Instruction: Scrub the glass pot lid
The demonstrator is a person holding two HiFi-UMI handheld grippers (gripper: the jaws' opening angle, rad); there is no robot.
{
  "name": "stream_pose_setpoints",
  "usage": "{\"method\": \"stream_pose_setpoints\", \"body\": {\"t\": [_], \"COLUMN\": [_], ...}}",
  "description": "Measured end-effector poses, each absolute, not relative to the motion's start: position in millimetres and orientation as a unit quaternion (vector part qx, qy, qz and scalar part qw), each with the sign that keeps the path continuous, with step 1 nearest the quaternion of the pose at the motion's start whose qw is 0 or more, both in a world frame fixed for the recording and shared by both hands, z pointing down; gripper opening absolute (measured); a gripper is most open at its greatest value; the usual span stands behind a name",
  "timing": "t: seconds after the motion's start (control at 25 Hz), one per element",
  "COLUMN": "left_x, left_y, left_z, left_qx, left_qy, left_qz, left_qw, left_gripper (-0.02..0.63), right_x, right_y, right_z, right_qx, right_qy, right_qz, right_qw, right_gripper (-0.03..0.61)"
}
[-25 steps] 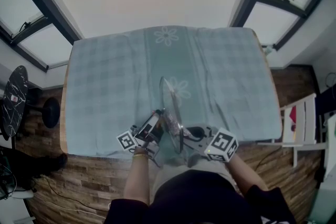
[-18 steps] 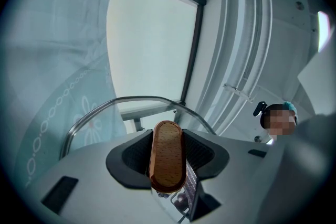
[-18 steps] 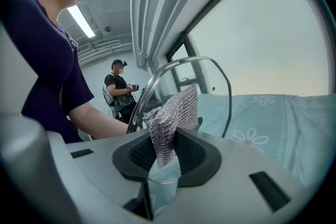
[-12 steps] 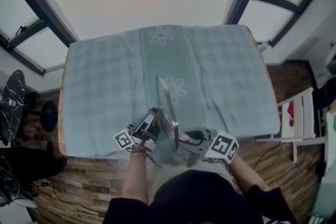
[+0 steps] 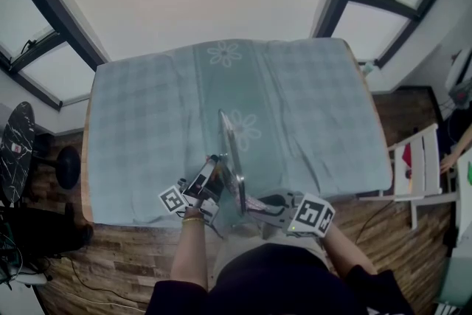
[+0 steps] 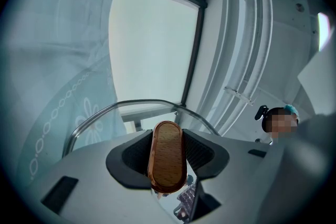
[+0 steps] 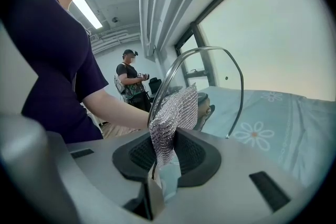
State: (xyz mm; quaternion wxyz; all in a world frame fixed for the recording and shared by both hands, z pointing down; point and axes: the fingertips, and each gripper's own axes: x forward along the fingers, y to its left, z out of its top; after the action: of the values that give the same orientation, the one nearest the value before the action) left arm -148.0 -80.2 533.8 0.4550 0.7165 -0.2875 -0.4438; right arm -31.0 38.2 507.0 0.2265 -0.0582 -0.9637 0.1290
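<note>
Round glass pot lid [image 5: 231, 147] upright on edge on pale-green checked tablecloth [image 5: 140, 122], near front edge. Left gripper [image 5: 216, 175] at lid's left, clamping oval wooden knob [image 6: 167, 155]. Right gripper [image 5: 253, 204] at lid's right, silver mesh scrub cloth [image 7: 173, 113] between jaws, beside lid rim.

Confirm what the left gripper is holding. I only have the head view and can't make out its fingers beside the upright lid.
Observer: In the left gripper view, the left gripper is shut on the brown wooden handle of the glass pot lid.
Operator: And the right one?
Observer: In the right gripper view, the right gripper pinches a silvery mesh scrubber, which sticks up from between its fingers.
Operator: Is it on the glass?
Observer: It looks so. The scrubber's top lies against the lid, just inside its metal rim.
</note>
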Motion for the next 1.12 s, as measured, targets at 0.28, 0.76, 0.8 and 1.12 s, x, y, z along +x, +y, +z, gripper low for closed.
{"method": "stream_pose_setpoints", "body": {"t": [0.28, 0.76, 0.8, 1.12], "left_x": [-151, -156, -156, -157], "left_y": [-79, -77, -77, -75], "left_z": [535, 537, 537, 536], "left_qx": [0.711, 0.707, 0.707, 0.706], "left_qy": [-0.288, -0.286, -0.285, -0.278], "left_qz": [-0.447, -0.451, -0.452, -0.457], "left_qw": [0.459, 0.463, 0.463, 0.464], "left_gripper": [0.17, 0.17, 0.17, 0.17], "right_x": [-27, -21, -20, -4], "right_y": [50, 69, 69, 57], "right_z": [512, 514, 513, 509], "right_qx": [-0.066, -0.086, -0.087, -0.08], "right_qy": [-0.961, -0.954, -0.954, -0.953], "right_qz": [0.135, 0.142, 0.142, 0.14], "right_qw": [0.234, 0.25, 0.251, 0.258], "right_gripper": [0.083, 0.083, 0.083, 0.083]}}
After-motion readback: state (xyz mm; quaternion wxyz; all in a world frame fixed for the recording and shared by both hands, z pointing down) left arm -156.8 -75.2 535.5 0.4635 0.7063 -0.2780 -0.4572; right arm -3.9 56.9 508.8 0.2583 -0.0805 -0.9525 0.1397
